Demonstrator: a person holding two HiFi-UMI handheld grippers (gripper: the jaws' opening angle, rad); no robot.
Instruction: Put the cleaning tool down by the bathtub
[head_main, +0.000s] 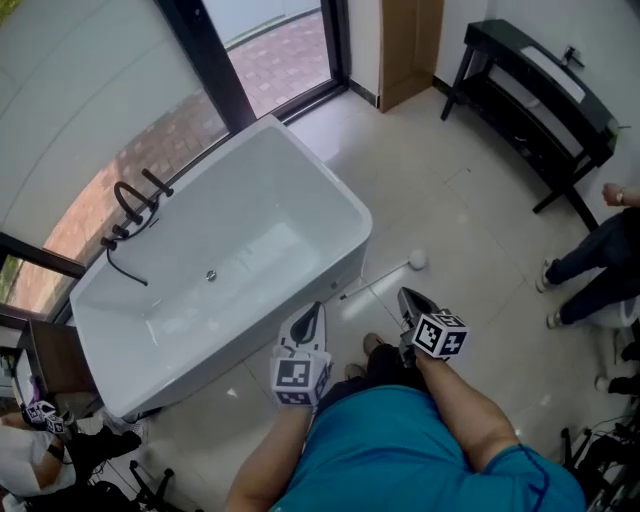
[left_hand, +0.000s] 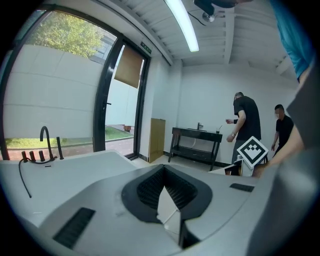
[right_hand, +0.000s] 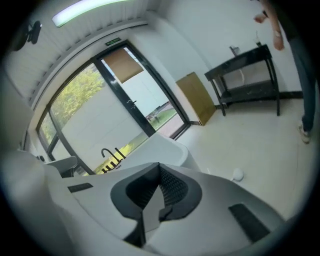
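The cleaning tool (head_main: 385, 276), a thin white stick with a round white head, lies on the tiled floor against the near right corner of the white bathtub (head_main: 330, 180). Its head (right_hand: 238, 174) also shows in the right gripper view, beyond the tub's corner (right_hand: 165, 147). My left gripper (head_main: 313, 312) hangs shut and empty over the floor by the tub's near side. My right gripper (head_main: 408, 296) is shut too, with nothing in it, a short way this side of the tool. In the gripper views, the left gripper (left_hand: 163, 170) and right gripper (right_hand: 159, 167) both show jaws pressed together.
A black faucet set (head_main: 130, 205) stands on the tub's far left rim. A black console table (head_main: 540, 90) lines the far right wall, with a brown panel (head_main: 410, 45) beside it. A person's legs (head_main: 590, 265) stand at the right. Another person (head_main: 40, 450) crouches at lower left.
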